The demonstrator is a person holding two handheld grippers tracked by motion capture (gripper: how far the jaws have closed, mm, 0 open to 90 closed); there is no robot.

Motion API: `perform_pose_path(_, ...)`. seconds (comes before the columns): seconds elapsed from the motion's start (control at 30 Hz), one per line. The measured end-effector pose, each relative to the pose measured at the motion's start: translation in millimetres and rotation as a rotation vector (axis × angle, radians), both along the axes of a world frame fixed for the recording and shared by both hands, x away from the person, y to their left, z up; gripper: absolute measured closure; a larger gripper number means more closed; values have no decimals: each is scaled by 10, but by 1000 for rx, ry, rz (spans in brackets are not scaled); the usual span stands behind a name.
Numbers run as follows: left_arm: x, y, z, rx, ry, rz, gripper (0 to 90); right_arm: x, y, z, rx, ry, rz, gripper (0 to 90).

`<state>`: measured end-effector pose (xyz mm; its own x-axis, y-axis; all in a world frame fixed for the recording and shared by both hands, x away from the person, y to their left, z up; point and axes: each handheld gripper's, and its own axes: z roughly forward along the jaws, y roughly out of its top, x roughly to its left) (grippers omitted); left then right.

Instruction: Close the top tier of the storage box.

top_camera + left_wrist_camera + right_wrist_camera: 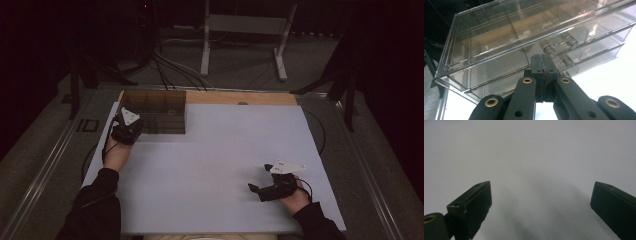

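A white table (210, 165) fills the middle of the high view, with a strip of bare wood along its far edge. At its eleven o'clock corner sits a clear plastic compartment box (154, 112), lid down, hinges facing the left gripper (544, 61). That gripper, at ten o'clock, has its jaws pressed together with nothing between them, tips just at the box's hinged side. At five o'clock the right gripper (260, 186) rests with jaws spread wide over bare table.
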<state>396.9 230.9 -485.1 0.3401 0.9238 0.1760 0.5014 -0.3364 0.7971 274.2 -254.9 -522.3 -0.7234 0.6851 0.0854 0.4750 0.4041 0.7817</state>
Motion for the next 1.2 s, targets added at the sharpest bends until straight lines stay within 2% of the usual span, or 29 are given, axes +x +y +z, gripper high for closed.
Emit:
perform_pose_path(0.13, -33, -24, 28, -3, 5, 12, 848, -1, -2, 4, 2, -1, -2, 40)
perform_pose_path(0.3, -71, -70, 55, 0, 12, -3, 769, 1, 0, 6, 3, -3, -1, 40)
perform_pose_path(0.37, -83, -81, 70, -14, 24, -12, 750, 1, 1, 8, 2, -4, -2, 40)
perform_pose_path(0.47, -98, -91, 81, -25, 45, -40, 605, 0, -1, 11, 4, -1, -6, 40)
perform_pose_path(0.5, -113, -101, 89, -30, 51, -59, 605, -2, -2, 13, 4, -3, -7, 40)
perform_pose_path(0.57, -114, -98, 98, -35, 59, -53, 537, -3, -8, 17, 4, -7, -8, 40)
perform_pose_path(0.73, -111, -92, 102, -49, 74, -47, 478, 2, -9, 15, 8, -6, -4, 40)
perform_pose_path(0.9, -101, -123, 91, -39, 97, -46, 399, 7, -4, 11, 8, -4, -1, 40)
perform_pose_path(0.93, -101, -128, 89, -41, 96, -42, 327, 8, -3, 11, 8, -5, 0, 40)
perform_pose_path(1.03, -87, -138, 88, -40, 123, -36, 244, 9, -2, 11, 8, -4, 1, 41)
perform_pose_path(1.1, -85, -145, 83, -36, 127, -34, 190, 11, -1, 8, 9, -3, 2, 40)
perform_pose_path(1.2, -78, -138, 82, -55, 140, -44, 119, 12, 1, 10, 10, -3, 2, 40)
